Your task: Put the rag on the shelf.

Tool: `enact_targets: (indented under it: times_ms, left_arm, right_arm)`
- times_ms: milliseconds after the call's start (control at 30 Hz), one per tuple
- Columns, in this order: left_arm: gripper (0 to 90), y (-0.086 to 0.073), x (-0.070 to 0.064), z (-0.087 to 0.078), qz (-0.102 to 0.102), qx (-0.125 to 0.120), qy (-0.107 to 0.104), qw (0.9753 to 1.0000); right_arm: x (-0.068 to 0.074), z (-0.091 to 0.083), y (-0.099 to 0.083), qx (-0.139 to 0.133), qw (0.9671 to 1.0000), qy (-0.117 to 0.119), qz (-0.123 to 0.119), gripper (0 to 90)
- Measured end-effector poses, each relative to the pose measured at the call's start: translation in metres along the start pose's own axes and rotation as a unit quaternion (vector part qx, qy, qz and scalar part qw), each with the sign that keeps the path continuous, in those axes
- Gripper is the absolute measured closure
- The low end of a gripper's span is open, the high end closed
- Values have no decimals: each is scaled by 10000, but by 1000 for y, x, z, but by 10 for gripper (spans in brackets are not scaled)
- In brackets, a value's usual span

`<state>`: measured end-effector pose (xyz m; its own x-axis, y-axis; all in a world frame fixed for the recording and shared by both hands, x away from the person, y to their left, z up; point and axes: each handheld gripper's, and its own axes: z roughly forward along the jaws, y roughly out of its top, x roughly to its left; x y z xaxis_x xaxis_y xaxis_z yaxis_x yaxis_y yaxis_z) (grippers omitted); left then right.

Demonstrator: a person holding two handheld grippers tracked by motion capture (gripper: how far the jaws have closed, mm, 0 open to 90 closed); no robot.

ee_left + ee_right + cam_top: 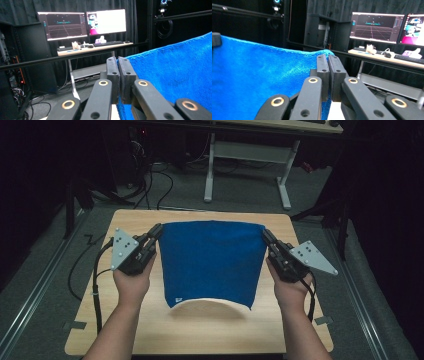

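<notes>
I hold the blue towel [210, 262] stretched between my 2 grippers above the wooden table [150, 330], my left gripper [156, 233] pinching its far left corner and my right gripper [267, 237] pinching its far right corner, each pair of jaws pressed together on the cloth. The held top edge runs left to right between my hands, level and equally close to both, and the towel hangs down toward me with its near edge curling just over the tabletop. It is a bright blue terry cloth with a hemmed border, a small white tag near its near left corner and a pale underside showing along the near edge.
</notes>
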<state>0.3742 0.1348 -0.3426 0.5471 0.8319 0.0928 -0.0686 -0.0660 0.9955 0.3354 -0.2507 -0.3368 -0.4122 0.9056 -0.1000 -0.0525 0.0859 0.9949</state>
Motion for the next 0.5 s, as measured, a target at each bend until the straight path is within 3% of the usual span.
enact_targets:
  times_ms: [233,500]
  left_arm:
    - [884,6,11,27,249,195,92,9995]
    - [884,7,26,57,306,391,191,9986]
  right_arm:
    - [-15,21,5,142,9998,-147,69,886]
    - [-28,49,5,331,9991,-270,81,886]
